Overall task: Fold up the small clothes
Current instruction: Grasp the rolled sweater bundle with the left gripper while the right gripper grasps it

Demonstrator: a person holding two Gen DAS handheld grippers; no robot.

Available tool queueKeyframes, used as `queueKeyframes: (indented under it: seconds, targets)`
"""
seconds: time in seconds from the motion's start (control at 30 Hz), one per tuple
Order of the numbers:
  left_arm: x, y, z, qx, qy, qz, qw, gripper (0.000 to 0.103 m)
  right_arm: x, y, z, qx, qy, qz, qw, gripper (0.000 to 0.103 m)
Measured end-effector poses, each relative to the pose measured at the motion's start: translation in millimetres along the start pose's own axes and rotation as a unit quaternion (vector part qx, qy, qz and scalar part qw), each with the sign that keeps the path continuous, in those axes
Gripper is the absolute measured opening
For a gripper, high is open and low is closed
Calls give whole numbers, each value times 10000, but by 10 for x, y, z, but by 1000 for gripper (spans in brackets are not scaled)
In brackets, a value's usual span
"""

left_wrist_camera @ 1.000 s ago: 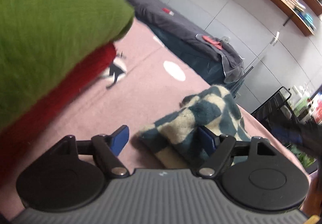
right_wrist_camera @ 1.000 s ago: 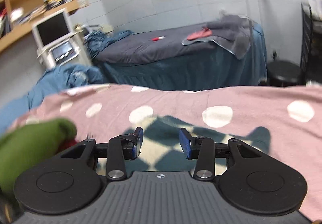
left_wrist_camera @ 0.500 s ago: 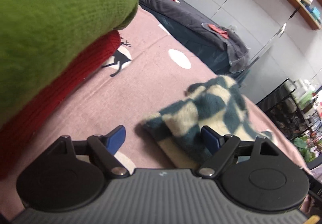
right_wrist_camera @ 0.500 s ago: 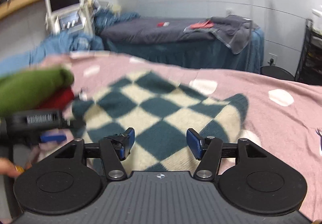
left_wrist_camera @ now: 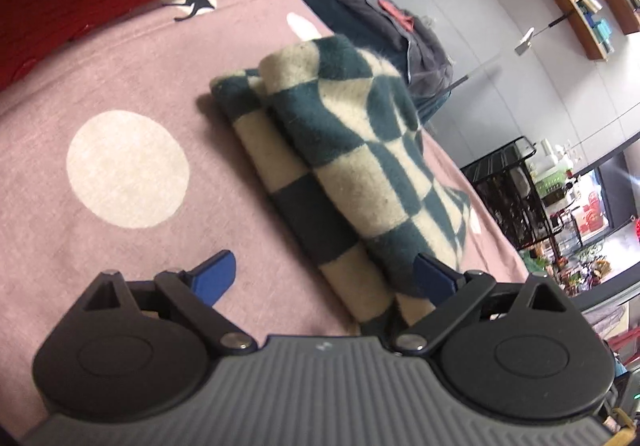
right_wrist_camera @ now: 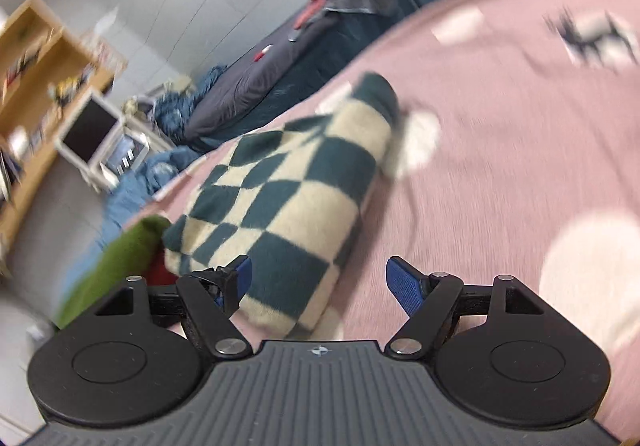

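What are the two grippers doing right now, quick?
Left gripper: jaws opening, holding nothing; checkered cloth lies folded between them.
Right gripper: open, holding nothing.

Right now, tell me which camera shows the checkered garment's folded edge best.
The left wrist view: it is sharp and shows the checkered garment edge-on, its stacked layers visible on the pink sheet. The right wrist view shows only its top face, blurred, with no layers distinguishable.
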State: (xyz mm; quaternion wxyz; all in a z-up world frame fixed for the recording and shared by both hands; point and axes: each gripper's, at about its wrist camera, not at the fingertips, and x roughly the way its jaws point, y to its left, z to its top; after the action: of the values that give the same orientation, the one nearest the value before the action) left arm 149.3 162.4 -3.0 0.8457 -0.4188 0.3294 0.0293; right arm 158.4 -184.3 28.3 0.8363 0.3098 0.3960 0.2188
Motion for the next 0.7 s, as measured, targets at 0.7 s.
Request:
queueKeyframes:
  seconds: [0.7]
  targets:
    - [842, -98, 872, -138, -104, 282, 9995, 103, 825, -86, 320, 1398, 516, 154, 9887, 103]
